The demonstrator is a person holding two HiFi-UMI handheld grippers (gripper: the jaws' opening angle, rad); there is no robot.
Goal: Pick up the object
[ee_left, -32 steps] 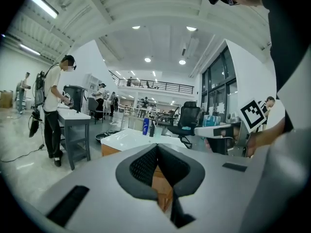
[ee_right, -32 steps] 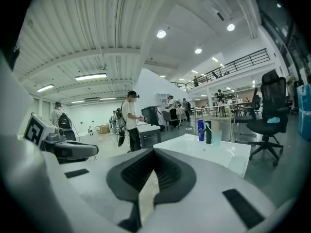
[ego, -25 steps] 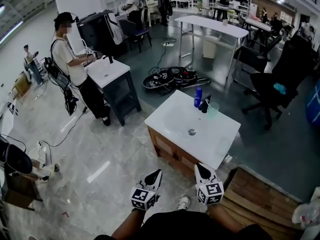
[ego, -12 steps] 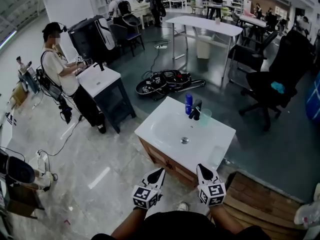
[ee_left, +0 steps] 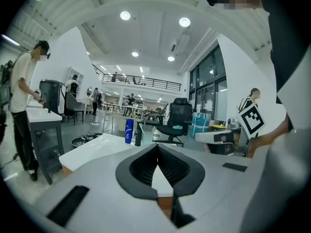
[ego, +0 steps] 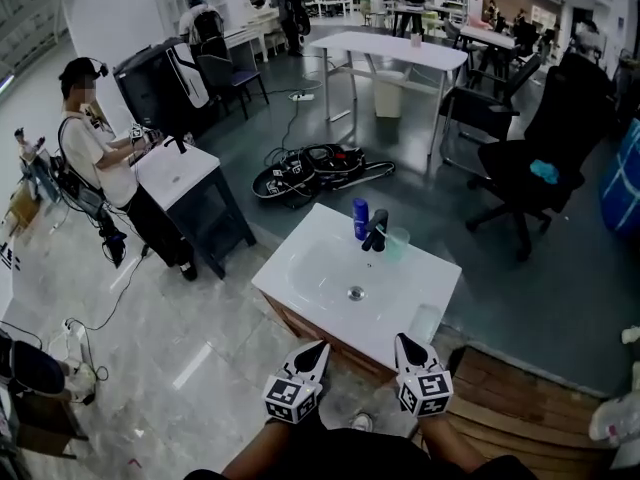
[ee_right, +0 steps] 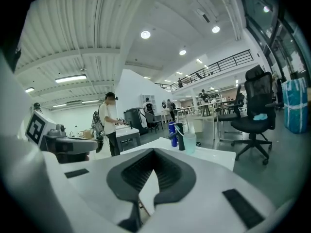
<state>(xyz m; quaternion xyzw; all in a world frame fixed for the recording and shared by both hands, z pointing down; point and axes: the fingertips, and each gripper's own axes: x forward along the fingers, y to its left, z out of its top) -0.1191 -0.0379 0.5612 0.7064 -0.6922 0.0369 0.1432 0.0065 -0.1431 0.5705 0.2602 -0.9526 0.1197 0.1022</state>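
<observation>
Head view: faint translucent cup

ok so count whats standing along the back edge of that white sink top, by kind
blue bottle: 1
black faucet: 1
translucent cup: 1
total: 3
</observation>
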